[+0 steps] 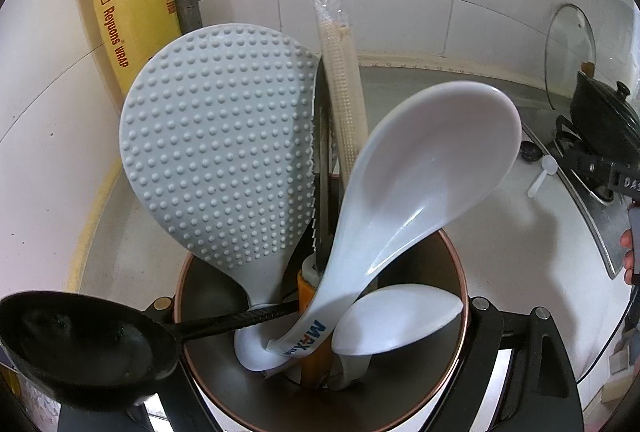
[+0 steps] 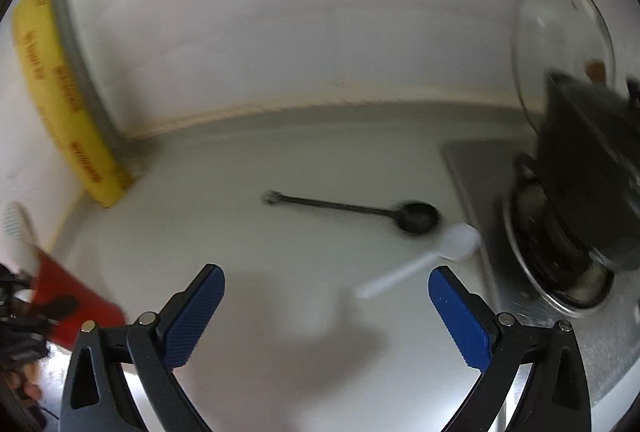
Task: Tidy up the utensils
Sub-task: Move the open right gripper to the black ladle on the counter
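Note:
My left gripper (image 1: 320, 312) is shut on a round utensil holder (image 1: 460, 272), one finger on each side of its brown rim. Standing in it are a dimpled grey rice paddle (image 1: 216, 143), a large white spoon (image 1: 432, 167), a smaller white spoon (image 1: 396, 320), a black spoon (image 1: 80, 344), a serrated knife (image 1: 320, 159) and wrapped chopsticks (image 1: 344, 79). My right gripper (image 2: 326, 292) hangs open and empty above the counter. Beyond it lie a black long-handled spoon (image 2: 416, 218) and a small white plastic spoon (image 2: 456, 244). The holder (image 2: 76, 300) looks red at the far left.
A gas stove (image 2: 560, 272) with a black pot (image 2: 592, 159) stands at the right, with a glass lid (image 2: 560, 39) leaning on the tiled wall behind. A yellow wrap box (image 2: 60, 103) stands in the left corner. The right wrist view is motion-blurred.

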Motion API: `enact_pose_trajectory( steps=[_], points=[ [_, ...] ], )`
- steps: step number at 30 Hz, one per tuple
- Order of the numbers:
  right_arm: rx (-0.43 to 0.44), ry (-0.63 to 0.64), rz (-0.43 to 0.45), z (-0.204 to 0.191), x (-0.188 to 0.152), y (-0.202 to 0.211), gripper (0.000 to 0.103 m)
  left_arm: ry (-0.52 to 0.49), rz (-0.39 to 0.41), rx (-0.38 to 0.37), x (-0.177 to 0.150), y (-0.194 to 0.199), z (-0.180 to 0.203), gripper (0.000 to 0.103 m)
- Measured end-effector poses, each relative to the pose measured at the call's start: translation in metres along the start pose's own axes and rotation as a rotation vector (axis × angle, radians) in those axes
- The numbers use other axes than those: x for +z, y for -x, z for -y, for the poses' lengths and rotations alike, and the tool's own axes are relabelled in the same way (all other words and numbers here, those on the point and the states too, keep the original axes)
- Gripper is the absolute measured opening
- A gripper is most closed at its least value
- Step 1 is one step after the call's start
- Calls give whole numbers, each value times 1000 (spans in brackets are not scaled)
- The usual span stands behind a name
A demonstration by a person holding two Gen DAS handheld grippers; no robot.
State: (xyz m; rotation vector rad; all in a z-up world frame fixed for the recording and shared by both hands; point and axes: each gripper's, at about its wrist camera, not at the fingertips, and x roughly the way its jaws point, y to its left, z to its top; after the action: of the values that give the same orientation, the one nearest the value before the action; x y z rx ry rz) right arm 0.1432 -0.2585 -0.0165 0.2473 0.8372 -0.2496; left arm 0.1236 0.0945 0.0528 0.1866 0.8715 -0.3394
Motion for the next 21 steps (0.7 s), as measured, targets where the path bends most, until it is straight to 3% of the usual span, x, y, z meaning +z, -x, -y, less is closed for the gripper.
enact_pose_trajectory(
  steps=[7,13,15,21],
  points=[
    [3,-65,-99,53,9,-36,103,22,-5,19,1,-1,3,90],
    [41,-94,-116,67,33,-61,103,32,0,26,1,-2,8,90],
    [18,-86,-133,68,39,-71,102,38,3,29,1,-2,6,90],
    [-17,-87,-167,77,49,-92,74,48,10,36,-3,-1,8,90]
  ],
)
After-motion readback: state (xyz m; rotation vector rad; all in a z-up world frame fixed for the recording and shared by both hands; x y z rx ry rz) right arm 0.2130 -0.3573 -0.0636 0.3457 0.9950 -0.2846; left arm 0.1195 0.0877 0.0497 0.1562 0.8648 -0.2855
